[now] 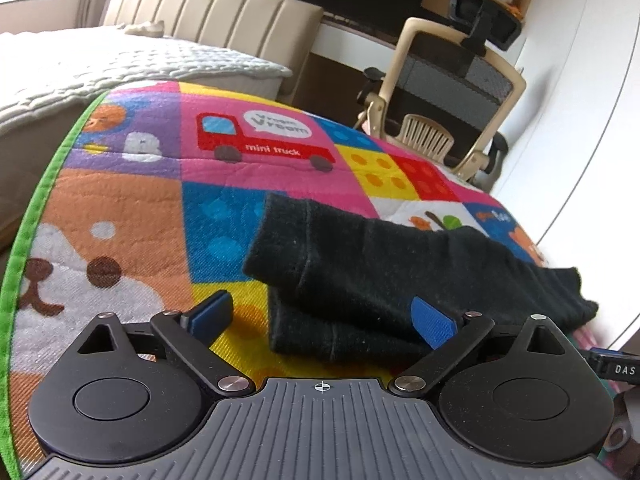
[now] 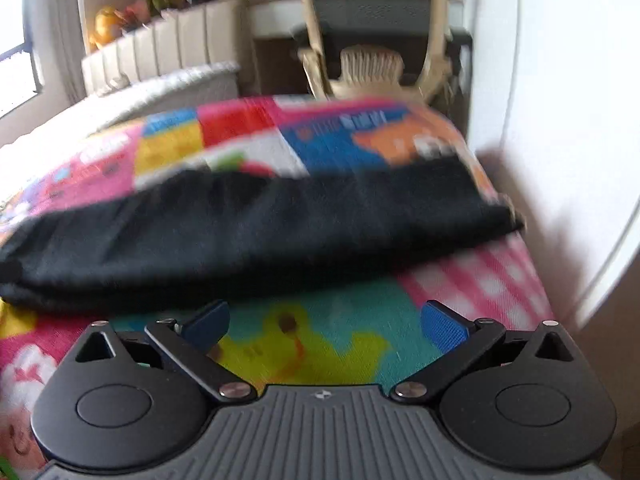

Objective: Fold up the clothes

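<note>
A black garment [image 1: 384,276] lies folded in layers on a colourful patchwork mat [image 1: 132,216]. In the left wrist view my left gripper [image 1: 322,318] is open and empty, its blue pads [image 1: 434,320] spread at the garment's near left end. In the right wrist view the same black garment [image 2: 256,236] stretches across the mat [image 2: 320,336] as a long folded strip. My right gripper [image 2: 326,322] is open and empty, just short of the garment's near edge. This view is blurred.
A beige office chair [image 1: 444,92] stands beyond the mat's far edge, in front of a desk [image 1: 352,36]. A bed with a white quilt [image 1: 100,64] lies at the left. A white wall [image 2: 560,120] runs close along the mat's right side.
</note>
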Demonstrator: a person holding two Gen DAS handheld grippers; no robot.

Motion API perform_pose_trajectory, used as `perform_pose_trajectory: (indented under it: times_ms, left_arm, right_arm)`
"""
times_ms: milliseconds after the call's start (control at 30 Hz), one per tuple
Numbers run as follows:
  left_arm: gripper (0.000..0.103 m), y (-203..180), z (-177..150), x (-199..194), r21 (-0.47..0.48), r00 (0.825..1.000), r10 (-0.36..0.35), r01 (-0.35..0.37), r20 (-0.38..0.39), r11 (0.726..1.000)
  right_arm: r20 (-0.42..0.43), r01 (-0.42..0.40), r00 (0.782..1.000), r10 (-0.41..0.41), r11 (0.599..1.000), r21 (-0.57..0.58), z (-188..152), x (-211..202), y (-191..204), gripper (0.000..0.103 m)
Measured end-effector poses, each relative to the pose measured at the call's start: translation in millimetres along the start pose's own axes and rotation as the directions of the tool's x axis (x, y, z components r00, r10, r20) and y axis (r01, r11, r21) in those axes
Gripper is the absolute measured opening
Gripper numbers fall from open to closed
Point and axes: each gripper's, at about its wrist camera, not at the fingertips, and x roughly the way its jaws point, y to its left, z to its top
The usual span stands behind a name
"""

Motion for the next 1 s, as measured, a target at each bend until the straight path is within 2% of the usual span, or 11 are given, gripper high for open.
perform_pose_trajectory:
  times_ms: [67, 133, 200, 400, 500, 533, 600, 633, 733, 833, 1000]
  left_arm:
    - [0.1, 1, 0, 0, -0.01, 1.0, -0.012, 0.012, 0.003, 1.0]
    - [0.101, 2, 0, 0, -0.018, 1.0, -0.023, 0.023, 0.006, 1.0]
    - [0.102, 3, 0, 0, -0.027, 0.999, -0.031, 0.031, 0.009, 0.999]
    - [0.102, 6, 0, -2, -0.049, 0.999, -0.049, 0.05, 0.02, 0.998]
    - [0.102, 7, 0, -3, -0.055, 0.998, -0.053, 0.055, 0.023, 0.997]
    - [0.102, 8, 0, -3, -0.06, 0.998, -0.057, 0.059, 0.025, 0.996]
    - [0.102, 9, 0, -3, -0.07, 0.998, -0.063, 0.065, 0.027, 0.995]
    - [0.102, 10, 1, -4, -0.074, 0.998, -0.063, 0.065, 0.027, 0.995]
    - [0.102, 11, 3, -7, -0.085, 0.998, -0.057, 0.059, 0.024, 0.995]
    - [0.102, 12, 7, -14, -0.072, 0.998, -0.042, 0.045, 0.036, 0.996]
    - [0.101, 14, 18, -32, -0.014, 0.995, 0.011, -0.01, 0.099, 1.0]
  right_arm:
    - [0.085, -0.01, 0.996, 0.02, 0.993, -0.12, 11, -13, 16, 0.089]
    - [0.161, 0.009, 0.986, 0.041, 0.954, -0.299, 21, -22, 45, 0.051]
    - [0.172, -0.018, 0.981, 0.094, 0.916, -0.4, 28, -24, 69, 0.035]
    - [0.064, -0.199, 0.957, 0.283, 0.801, -0.565, 23, -7, 131, 0.035]
    - [0.005, -0.276, 0.935, 0.356, 0.734, -0.621, 15, 3, 159, 0.043]
    - [-0.009, -0.286, 0.933, 0.361, 0.726, -0.625, 14, 10, 165, 0.043]
    - [-0.031, -0.303, 0.933, 0.359, 0.735, -0.607, 14, 20, 170, 0.039]
    - [-0.039, -0.309, 0.933, 0.357, 0.743, -0.593, 16, 24, 170, 0.029]
    - [-0.026, -0.303, 0.937, 0.348, 0.775, -0.555, 23, 24, 164, 0.012]
    - [0.021, -0.257, 0.947, 0.32, 0.798, -0.545, 32, 22, 156, 0.008]
    - [0.057, -0.248, 0.947, 0.316, 0.833, -0.494, 42, 16, 141, 0.008]
